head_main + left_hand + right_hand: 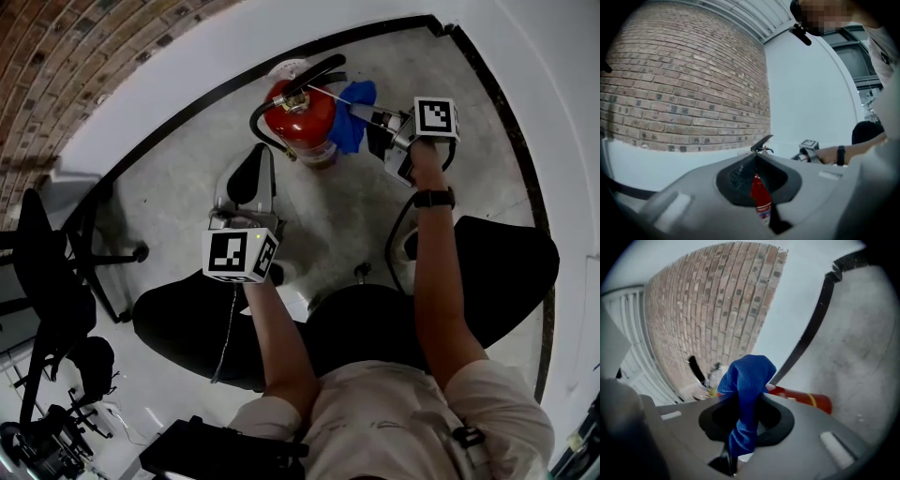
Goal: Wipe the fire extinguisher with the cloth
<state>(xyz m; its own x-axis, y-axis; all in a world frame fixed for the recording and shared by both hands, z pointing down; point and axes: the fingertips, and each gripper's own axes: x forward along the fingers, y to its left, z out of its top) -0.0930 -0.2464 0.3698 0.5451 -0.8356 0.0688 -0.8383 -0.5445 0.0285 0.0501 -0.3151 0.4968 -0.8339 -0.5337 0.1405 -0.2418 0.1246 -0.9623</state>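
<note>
A red fire extinguisher [302,116] with a black handle and hose stands on the grey floor near the wall's black baseboard. My right gripper [368,118] is shut on a blue cloth [353,116], which is pressed against the extinguisher's right side. In the right gripper view the cloth [746,390] hangs between the jaws, with the red cylinder [802,397] just behind it. My left gripper [255,156] hangs a little short of the extinguisher on its near left. Its jaws meet at the tips with nothing held, and the extinguisher [761,200] shows beyond them.
A black office chair [54,272] stands at the left. A white wall with a black baseboard [487,89] curves round the corner, with a brick wall [66,56] behind. The person's black-trousered legs [187,323] and white shoes are on the floor below the grippers.
</note>
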